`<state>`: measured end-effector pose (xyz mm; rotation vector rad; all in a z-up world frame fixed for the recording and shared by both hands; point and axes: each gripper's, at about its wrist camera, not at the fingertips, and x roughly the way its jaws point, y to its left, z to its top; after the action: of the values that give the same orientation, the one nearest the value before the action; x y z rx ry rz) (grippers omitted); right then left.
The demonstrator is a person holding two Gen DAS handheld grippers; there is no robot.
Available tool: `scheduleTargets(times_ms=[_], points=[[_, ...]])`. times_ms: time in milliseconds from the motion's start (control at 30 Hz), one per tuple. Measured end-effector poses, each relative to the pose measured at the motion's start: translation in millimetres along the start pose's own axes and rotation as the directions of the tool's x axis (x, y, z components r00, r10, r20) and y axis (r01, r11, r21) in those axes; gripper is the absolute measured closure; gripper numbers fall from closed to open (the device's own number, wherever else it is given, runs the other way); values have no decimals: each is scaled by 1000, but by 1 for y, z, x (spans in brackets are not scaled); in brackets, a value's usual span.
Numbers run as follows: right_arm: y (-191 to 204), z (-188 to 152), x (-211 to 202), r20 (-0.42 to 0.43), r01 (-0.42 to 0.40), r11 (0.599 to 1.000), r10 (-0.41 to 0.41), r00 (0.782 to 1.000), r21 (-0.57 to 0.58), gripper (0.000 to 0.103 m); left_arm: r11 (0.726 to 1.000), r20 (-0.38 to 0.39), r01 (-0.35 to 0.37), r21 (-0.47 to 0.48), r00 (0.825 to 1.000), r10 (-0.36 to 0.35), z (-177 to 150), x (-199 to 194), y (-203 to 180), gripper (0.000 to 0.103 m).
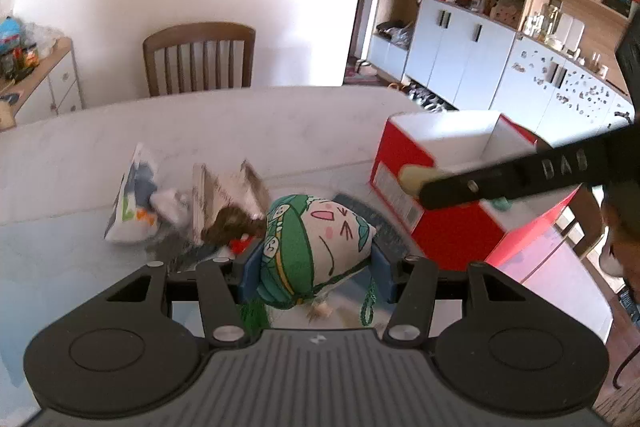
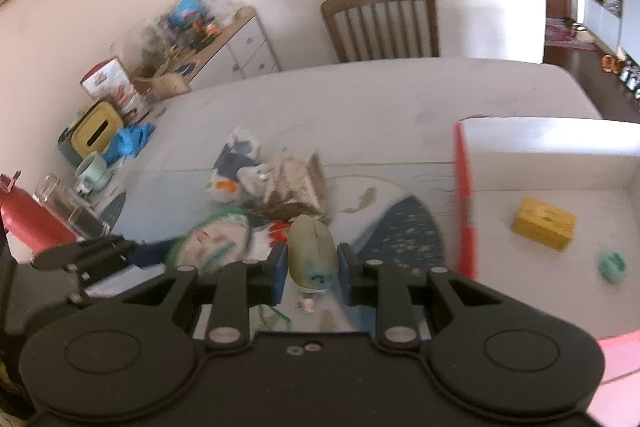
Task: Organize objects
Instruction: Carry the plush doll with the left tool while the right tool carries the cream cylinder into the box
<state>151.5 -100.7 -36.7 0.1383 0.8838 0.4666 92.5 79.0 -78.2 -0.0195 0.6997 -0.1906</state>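
White tabletop [image 2: 380, 95] lies bare toward the far chair [image 2: 382, 23]. At right, the open red box [image 2: 464, 187] holds a yellow block [image 2: 544, 223] and a small teal piece [image 2: 612, 267]. Left gripper [image 1: 314, 267] clamps the green-capped plush [image 1: 316, 247]; right gripper [image 2: 312, 267] pinches what seems a beige plush [image 2: 312, 251], near the box's edge.

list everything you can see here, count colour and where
plush toy: 1, green and cream, between the left fingers
beige pouch: 1, between the right fingers
red box: 1, white inside, table right
yellow block: 1, in box
teal item: 1, in box
packet pile: several, mixed colours, mid table
chair: 1, brown, behind table
table: 1, white
left gripper: 1, black, blue pads
right gripper: 1, black, blue pads
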Motion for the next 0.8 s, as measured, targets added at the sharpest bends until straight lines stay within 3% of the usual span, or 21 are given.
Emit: scheduleTargets(times_ms=[300,800], points=[[-51,-7,-33,50,66,996,-69,996,53,78,997,48,25,69,998,-28,49,-4,-30,48],[-156,-16,-78,74,138,981,-149,986,136,79,988,27,82,133,996,-86,104,38,-122,48]])
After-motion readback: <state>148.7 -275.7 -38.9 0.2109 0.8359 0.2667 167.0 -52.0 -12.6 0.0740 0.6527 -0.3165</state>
